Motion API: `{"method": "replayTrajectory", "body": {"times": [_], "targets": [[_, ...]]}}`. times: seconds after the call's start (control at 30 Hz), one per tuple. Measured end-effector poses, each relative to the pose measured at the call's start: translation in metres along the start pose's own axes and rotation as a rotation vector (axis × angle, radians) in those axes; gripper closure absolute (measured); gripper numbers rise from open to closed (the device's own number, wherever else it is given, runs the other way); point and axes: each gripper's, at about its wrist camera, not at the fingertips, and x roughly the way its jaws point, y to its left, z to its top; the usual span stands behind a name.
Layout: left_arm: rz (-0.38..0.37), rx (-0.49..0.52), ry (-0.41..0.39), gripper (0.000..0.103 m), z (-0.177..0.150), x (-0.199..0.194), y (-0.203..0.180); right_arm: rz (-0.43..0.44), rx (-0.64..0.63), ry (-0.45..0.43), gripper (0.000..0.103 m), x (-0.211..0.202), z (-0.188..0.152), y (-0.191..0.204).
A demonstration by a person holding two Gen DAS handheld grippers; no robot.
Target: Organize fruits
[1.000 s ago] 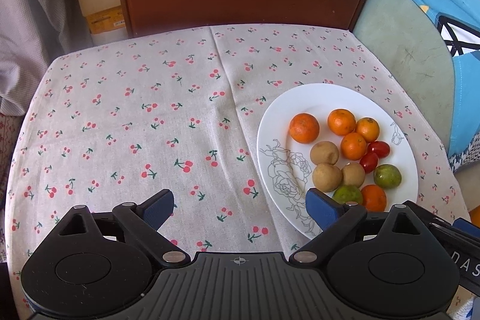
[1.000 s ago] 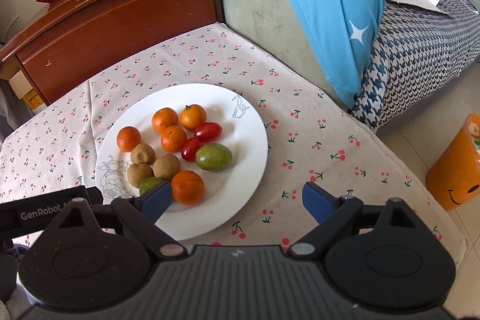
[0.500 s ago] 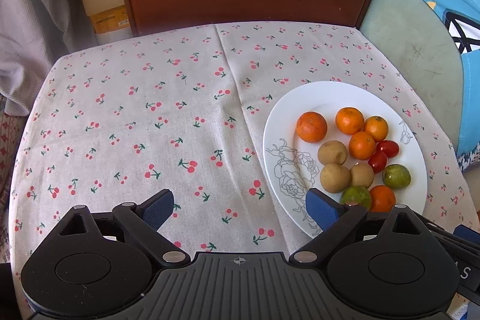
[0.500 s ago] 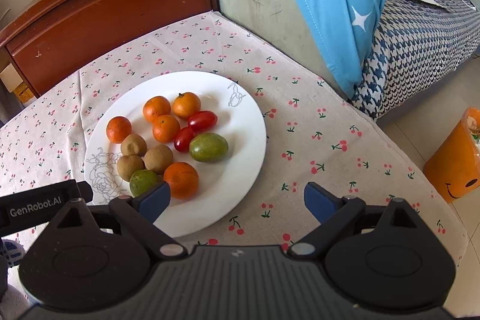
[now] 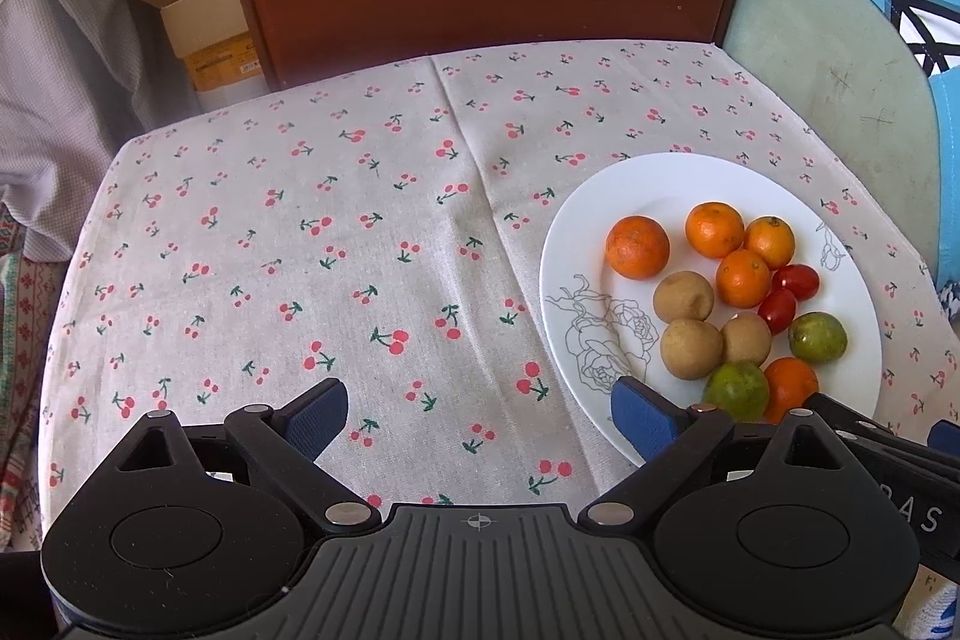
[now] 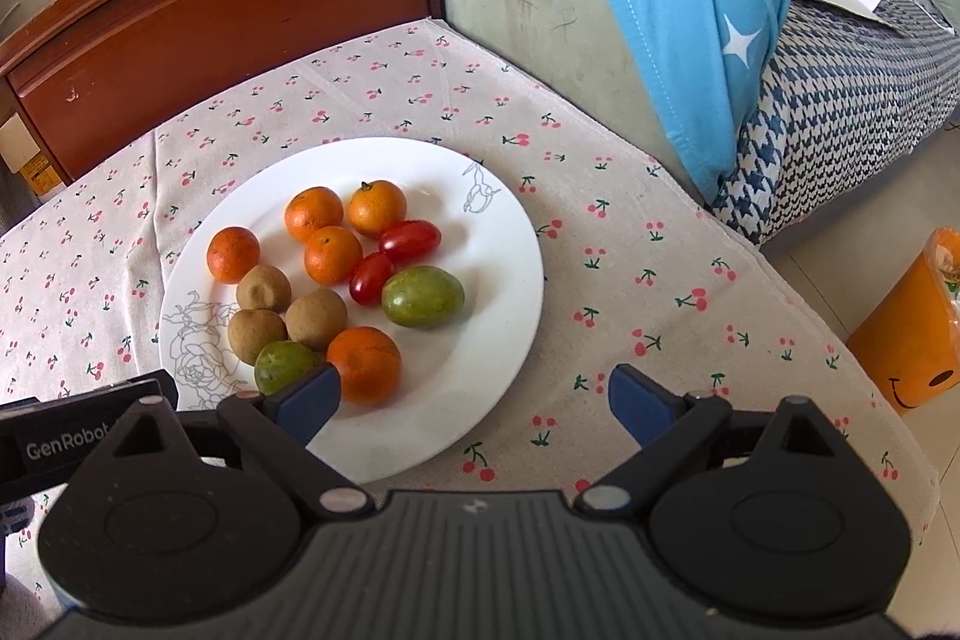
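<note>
Green fruit (image 6: 282, 365) half behind right claw (image 6: 474, 400) pad

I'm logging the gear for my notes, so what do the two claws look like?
Both look alike. The left claw and right claw each have a black ribbed body, two round black housings with triangular cut-outs, silver pivot pins, and two black fingers tipped with blue pads. The left claw's side carries white GenRobot lettering. No cables, hands or sleeves show.

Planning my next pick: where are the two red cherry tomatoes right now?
On the white plate, right of centre in the right wrist view: the cherry tomatoes lie between an orange and the larger green fruit.
</note>
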Motion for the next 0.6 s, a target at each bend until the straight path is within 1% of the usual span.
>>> {"method": "replayTrajectory", "body": {"times": [0.47,0.6], "targets": [[0.028,0.001,0.013,0.007,0.0001,0.0059,0.0043,0.006,-0.014,0.009,0.007,0.0086,0.0003,0.0075],[0.025,-0.009,0.020,0.007,0.0008,0.0077,0.0070,0.004,-0.022,0.003,0.007,0.0085,0.0004,0.0099]]}}
